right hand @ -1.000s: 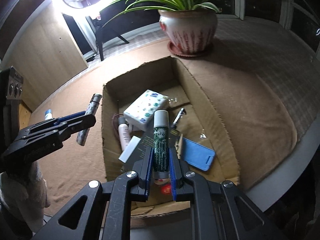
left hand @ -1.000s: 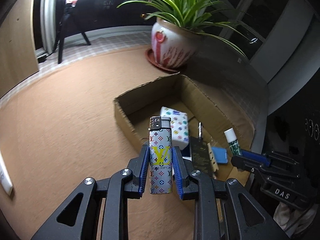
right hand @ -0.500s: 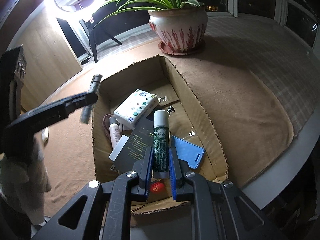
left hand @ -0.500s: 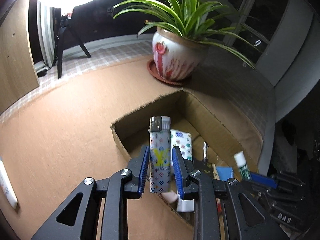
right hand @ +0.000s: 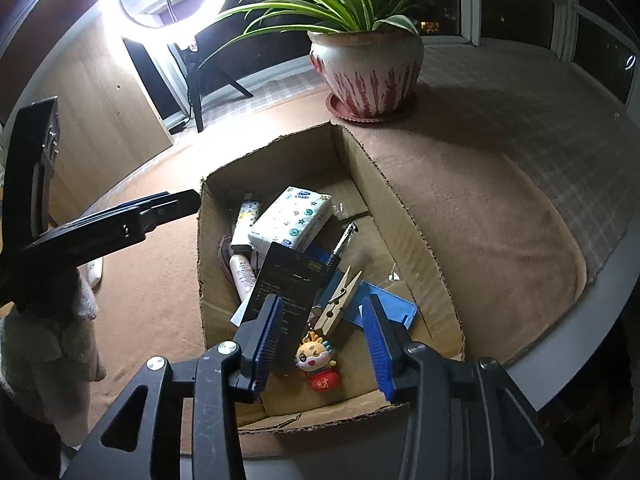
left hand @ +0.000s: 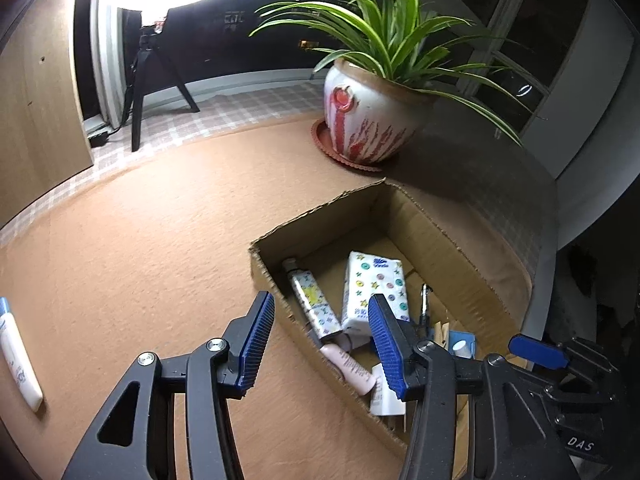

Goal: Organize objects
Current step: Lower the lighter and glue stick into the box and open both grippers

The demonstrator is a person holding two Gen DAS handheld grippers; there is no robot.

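My left gripper (left hand: 320, 344) is open and empty above the left rim of the cardboard box (left hand: 440, 236). The patterned lighter (left hand: 312, 304) lies inside the box along its left wall, next to a tissue pack (left hand: 374, 288); it also shows in the right wrist view (right hand: 247, 222). My right gripper (right hand: 320, 340) is open and empty over the box's near end (right hand: 416, 240). The green-labelled tube it held is hard to make out; a white cap (left hand: 460, 347) shows near the blue card (right hand: 388, 306).
The box also holds a pink tube (right hand: 242, 274), a dark booklet (right hand: 292, 284), a clothespin (right hand: 340, 294), a pen (right hand: 342, 244) and a cartoon keychain (right hand: 318, 364). A potted plant (left hand: 368, 124) stands behind the box. A white tube (left hand: 18, 360) lies on the brown mat at far left.
Both grippers have opened. The lighter dropped from the left gripper into the box; the green-labelled tube left the right gripper. The left gripper moved over the box's left rim.
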